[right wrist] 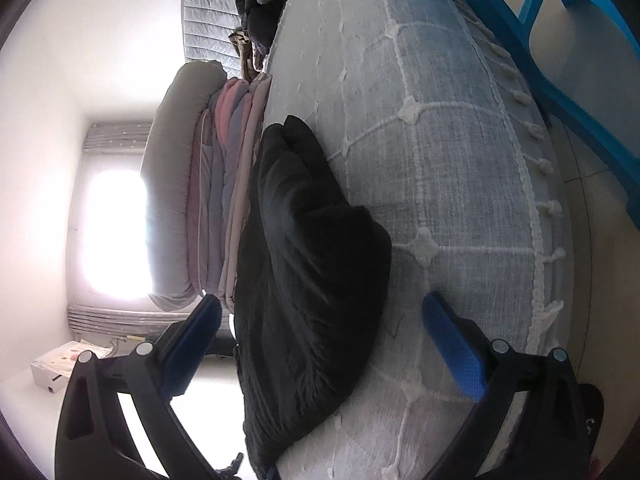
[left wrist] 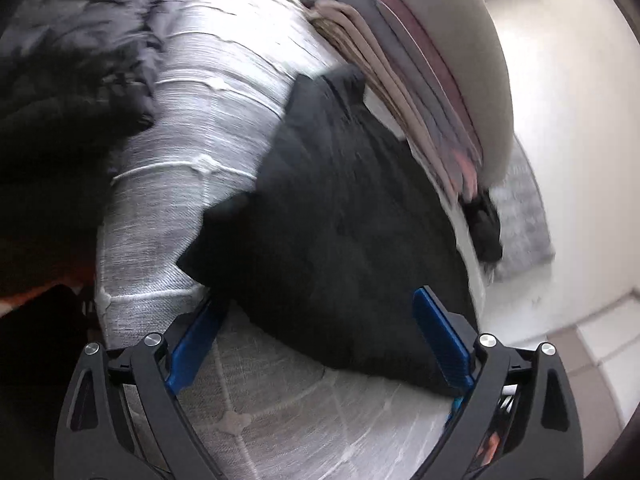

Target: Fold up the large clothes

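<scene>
On the bed: black garment [left wrist: 340, 216] folded on the quilted cover [left wrist: 200, 128], beside stacked bedding [left wrist: 420, 92].
Left gripper [left wrist: 320, 344]: wide open, empty, over the garment's near edge.
Right gripper [right wrist: 320, 340]: wide open, empty, rolled sideways, garment [right wrist: 308, 264] between the fingers.

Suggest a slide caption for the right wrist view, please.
Open right claw poised over a folded black garment on the quilted bed cover.
</scene>
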